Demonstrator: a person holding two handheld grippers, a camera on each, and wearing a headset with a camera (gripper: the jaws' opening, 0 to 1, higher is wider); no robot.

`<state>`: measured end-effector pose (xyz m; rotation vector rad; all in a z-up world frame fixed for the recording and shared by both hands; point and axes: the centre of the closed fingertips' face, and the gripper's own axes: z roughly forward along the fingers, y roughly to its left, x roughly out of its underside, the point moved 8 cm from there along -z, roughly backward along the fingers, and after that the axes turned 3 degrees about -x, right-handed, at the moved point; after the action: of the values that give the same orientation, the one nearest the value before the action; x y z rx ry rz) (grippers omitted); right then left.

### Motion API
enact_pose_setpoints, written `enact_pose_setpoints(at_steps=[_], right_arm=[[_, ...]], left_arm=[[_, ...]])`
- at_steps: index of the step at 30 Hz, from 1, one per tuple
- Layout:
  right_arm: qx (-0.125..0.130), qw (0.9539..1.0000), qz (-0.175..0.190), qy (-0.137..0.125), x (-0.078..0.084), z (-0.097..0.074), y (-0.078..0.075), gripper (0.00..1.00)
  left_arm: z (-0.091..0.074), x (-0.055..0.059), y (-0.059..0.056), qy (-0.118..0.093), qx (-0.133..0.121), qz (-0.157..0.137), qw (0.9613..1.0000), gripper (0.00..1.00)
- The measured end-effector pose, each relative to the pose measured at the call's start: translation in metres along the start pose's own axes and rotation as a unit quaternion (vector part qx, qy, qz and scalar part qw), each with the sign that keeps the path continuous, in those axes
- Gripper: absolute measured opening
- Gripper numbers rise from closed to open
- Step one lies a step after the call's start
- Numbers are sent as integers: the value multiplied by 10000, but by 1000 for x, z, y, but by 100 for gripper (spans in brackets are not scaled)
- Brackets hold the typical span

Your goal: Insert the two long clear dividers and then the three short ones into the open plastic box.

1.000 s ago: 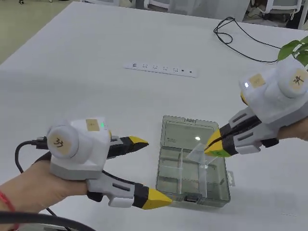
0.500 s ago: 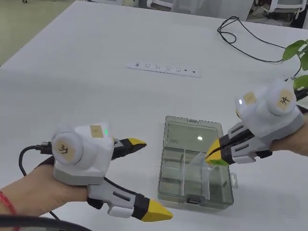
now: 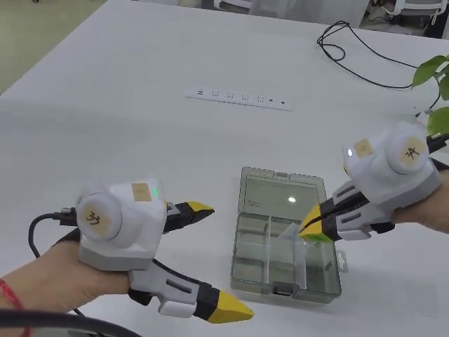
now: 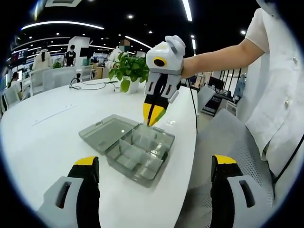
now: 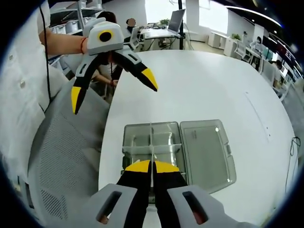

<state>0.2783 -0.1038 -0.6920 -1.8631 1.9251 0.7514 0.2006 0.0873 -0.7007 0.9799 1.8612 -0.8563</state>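
Note:
The open clear plastic box lies on the white table with its lid flat behind it. Clear dividers stand inside and split it into compartments. My right gripper hovers over the box's right part, shut on a clear divider that hangs tilted into the box. In the right gripper view the divider is a thin edge running from my shut gripper over the box. My left gripper stands open and holds nothing, left of the box. From the left gripper view, that open gripper faces the box.
A white power strip lies farther back on the table. A black cable loops at the back right, beside a green plant. The table's near edge runs close to the box, with a grey mesh chair beyond it.
My right gripper has come down a little toward the box with the divider in it. The left gripper has hardly moved. The head view has shifted slightly.

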Motion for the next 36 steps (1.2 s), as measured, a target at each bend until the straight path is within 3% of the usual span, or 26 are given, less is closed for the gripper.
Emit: enact_pose_setpoints(at_steps=[9,22,36], right_arm=[[45,9997,-231,-87,1,7,0,3],[95,9993,-289,-227,0,13,4,2],[47,9995,-298,13,2,34,2,3]], left_arm=[[0,1,-1,8,-2,-30,10000,100],[1,2,-3,0,35,-39,10000,100],[1,2,-3,10,58,-25,10000,100]])
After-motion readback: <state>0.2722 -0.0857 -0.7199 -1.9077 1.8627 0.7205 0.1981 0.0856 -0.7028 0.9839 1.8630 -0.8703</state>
